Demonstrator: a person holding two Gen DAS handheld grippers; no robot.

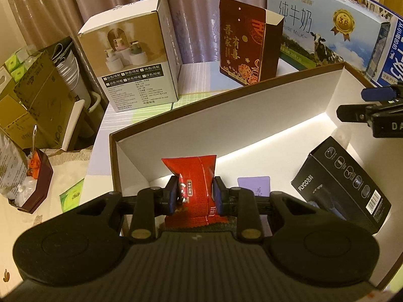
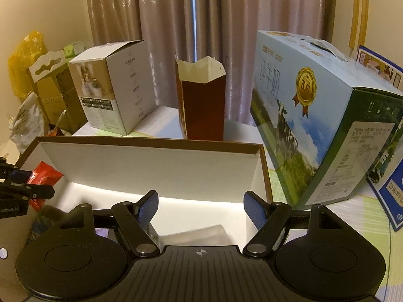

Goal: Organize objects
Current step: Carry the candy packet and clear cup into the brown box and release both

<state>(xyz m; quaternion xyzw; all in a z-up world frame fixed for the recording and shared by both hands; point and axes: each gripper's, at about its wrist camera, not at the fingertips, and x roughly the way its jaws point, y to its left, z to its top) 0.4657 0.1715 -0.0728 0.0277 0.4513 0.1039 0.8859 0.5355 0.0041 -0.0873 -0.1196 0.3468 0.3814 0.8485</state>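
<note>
- left gripper [image 1: 194, 193], bottom centre of left wrist view: jaws clamped on red packet [image 1: 195, 176], blue pads [image 1: 173, 194] pressing both its sides
- packet hangs over the tray [image 1: 252, 115], near the tray's left corner; also seen at left edge of right wrist view, held by the left gripper there
- tray: shallow, white inside, brown rim, fills mid frame in both views
- inside tray, left wrist view: black box [image 1: 345, 183] tilted at right, purple card [image 1: 254, 185] flat just right of the packet
- right gripper [image 2: 200, 207]: jaws wide apart, nothing between them, hovering over tray's right part; its tip pokes in at right edge of left wrist view
- clear wrapper [image 2: 199, 235] below right gripper, low centre; can't tell what it is
- behind tray, left to right: humidifier box [image 1: 131, 58], dark red carton [image 1: 245, 42] open at top, milk case [image 1: 325, 22]
- curtain [image 2: 191, 25] across top of frame
</note>
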